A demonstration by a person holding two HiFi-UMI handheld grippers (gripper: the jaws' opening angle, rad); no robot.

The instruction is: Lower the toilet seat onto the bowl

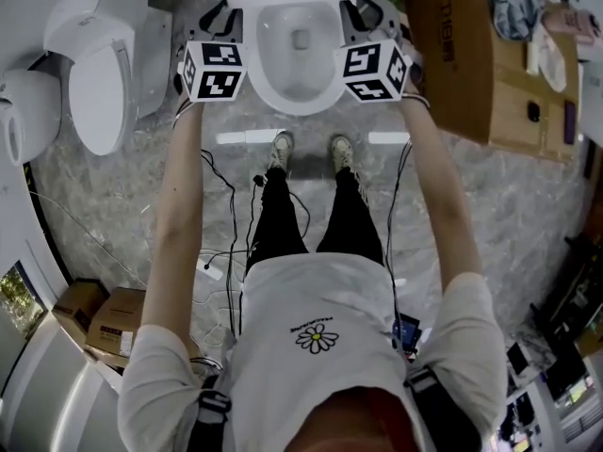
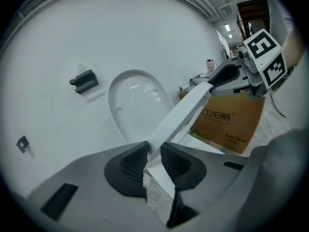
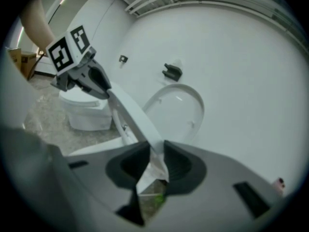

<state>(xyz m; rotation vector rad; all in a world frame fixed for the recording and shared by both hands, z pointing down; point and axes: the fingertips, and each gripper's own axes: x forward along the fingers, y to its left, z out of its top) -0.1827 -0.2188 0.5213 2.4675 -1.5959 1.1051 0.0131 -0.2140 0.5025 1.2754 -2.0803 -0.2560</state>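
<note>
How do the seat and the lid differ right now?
The seat is tilted partway down; the lid stands upright behind it. The seat is clamped in the left claw and the right claw; nothing touches the lid. Both are white.

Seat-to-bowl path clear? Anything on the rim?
Nothing visible. The bowl rim is bare in the head view. The toilet seat slants between the left gripper and the right gripper, with nothing seen under it. The lid stands up behind, out of the path.
</note>
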